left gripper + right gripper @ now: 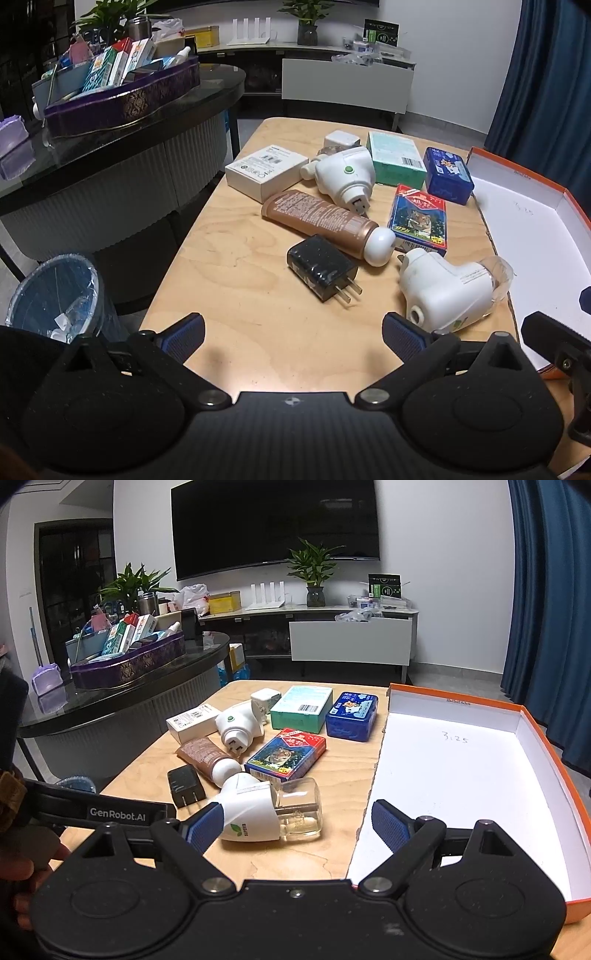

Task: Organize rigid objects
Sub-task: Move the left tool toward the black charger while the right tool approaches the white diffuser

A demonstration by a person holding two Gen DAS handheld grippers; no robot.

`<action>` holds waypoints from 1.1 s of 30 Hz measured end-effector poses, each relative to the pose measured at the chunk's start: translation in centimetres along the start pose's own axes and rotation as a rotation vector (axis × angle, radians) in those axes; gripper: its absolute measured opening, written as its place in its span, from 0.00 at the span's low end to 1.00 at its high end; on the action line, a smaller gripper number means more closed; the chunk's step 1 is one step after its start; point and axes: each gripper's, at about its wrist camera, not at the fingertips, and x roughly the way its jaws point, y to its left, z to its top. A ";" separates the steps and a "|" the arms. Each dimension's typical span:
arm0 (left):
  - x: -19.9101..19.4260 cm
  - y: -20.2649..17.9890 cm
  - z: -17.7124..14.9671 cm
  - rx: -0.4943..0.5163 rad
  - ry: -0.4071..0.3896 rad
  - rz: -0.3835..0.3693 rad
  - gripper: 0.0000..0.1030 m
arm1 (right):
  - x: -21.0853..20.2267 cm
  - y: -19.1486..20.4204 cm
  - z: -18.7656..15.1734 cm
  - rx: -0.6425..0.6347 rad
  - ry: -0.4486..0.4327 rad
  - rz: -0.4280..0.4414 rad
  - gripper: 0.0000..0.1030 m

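The wooden bench (258,354) carries everything. Along its right edge lies the orange box lid (554,760), white inside and holding none of the loose things; it is the largest piece on the bench.

The rest lie in a loose cluster left of the lid. At the far side sit the green box (397,158) and the white box (266,171), with the blue tin (448,175) just beside the green box on the lid's side. The brown tube (321,221) lies flat with its white cap toward the near edge, and the card box with a tiger picture (419,219) lies to the tube's right. One white plug-in vaporizer (345,173) lies behind the tube, prongs toward the tube; a second vaporizer with a clear bottle (266,812) lies on its side nearest the near edge. The black charger (321,267) lies near the tube's cap, prongs pointing right. A small white adapter (341,140) sits at the back.

The left gripper (293,332) hovers over bare wood, jaws wide and holding nothing. The right gripper (299,825) has its jaws wide too, one finger against the bottled vaporizer, the other over the lid.
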 end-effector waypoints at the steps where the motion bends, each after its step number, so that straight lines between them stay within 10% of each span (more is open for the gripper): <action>1: 0.0 0.0 0.0 -0.001 0.000 0.000 1.00 | 0.0 0.0 0.0 0.003 0.002 0.000 0.99; 33: 0.2 0.5 0.1 -0.015 -0.002 0.007 1.00 | 0.0 0.5 -0.6 -0.019 0.025 0.016 0.99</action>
